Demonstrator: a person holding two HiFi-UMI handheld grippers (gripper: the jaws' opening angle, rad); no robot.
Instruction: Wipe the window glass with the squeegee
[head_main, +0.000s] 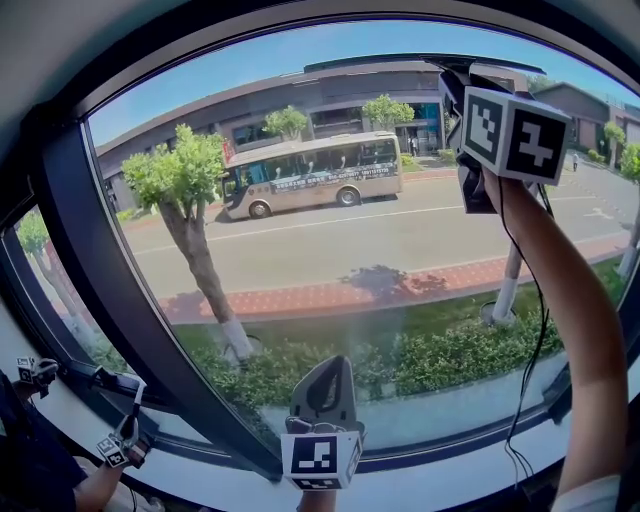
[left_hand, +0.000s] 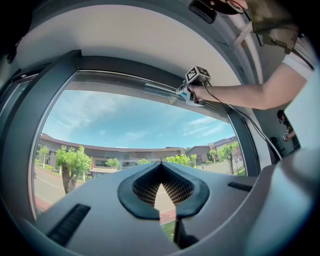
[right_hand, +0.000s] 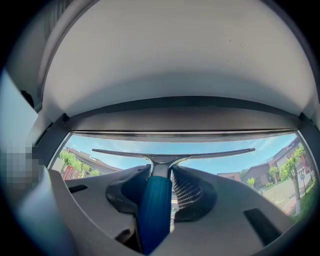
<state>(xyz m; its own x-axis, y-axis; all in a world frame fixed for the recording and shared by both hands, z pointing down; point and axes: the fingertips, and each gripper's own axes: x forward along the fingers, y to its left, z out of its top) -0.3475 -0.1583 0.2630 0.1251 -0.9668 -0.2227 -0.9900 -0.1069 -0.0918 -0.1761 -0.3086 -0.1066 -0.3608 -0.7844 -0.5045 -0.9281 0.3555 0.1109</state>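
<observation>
Step in hand: the start of a stroke is judged to be set up, with no sign yet of a wiped path on the pane.
Squeegee: held high at 12 o'clock of the window glass, its blade lying just under the top frame bar.
Right gripper: the fingers are clamped on the squeegee's blue handle, and the arm is raised.
Left gripper: the fingers are closed together with nothing between them. It is kept low at 6 o'clock in the head view, near the sill and well apart from the squeegee.
Next move: an even pull down toward 6 o'clock is called for, the blade kept level and pressed flat to the glass.
Blade: long, thin and dark, slightly bowed, carried on a metal-looking T-neck.
Handle: rounded, ribbed and blue, probably a grippy plastic or rubber.
Fingers: grey shells with dark pads of a fine mesh texture.
Glass: smooth and clear, set in a dark frame.
</observation>
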